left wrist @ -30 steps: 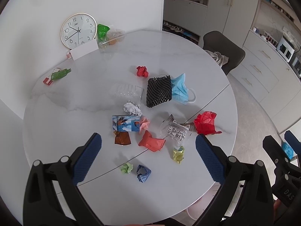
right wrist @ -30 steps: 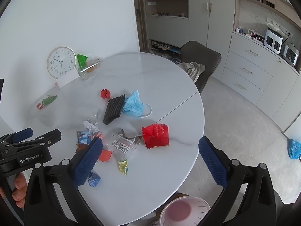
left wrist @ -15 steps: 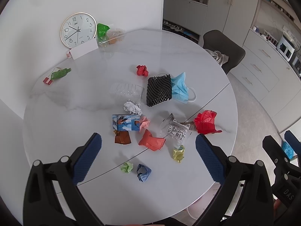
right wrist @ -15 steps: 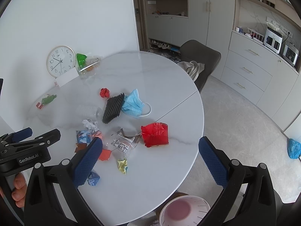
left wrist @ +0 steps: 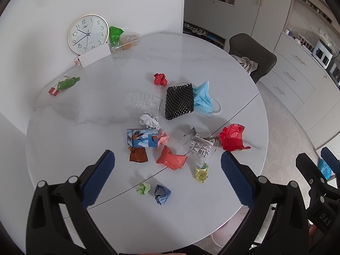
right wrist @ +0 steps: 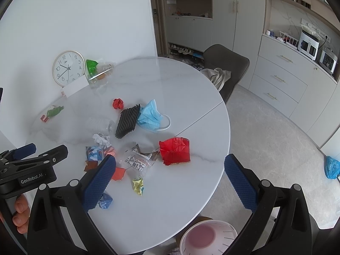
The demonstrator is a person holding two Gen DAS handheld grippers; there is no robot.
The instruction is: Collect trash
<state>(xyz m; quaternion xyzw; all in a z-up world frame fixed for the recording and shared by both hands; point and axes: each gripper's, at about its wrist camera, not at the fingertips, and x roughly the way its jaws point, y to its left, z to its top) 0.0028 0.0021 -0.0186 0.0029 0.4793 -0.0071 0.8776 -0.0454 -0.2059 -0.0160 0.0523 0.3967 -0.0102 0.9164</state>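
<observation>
Trash is scattered over the middle of a round white table: a red crumpled sheet, a blue face mask, a black foam net, a clear plastic bottle, a clear labelled wrapper, an orange paper, small yellow, green and blue wads. My left gripper hovers open above the near edge. My right gripper is open too, over the table's right front. A pink-lined bin stands below the edge.
A wall clock leans at the table's back with a white card and bagged items. A dark chair with cloth on it stands behind the table. Cabinets line the right wall. A blue bag lies on the floor.
Both grippers stay open; the views have shifted only slightly, with the trash drifting a little in frame. Nothing on the table has moved.
</observation>
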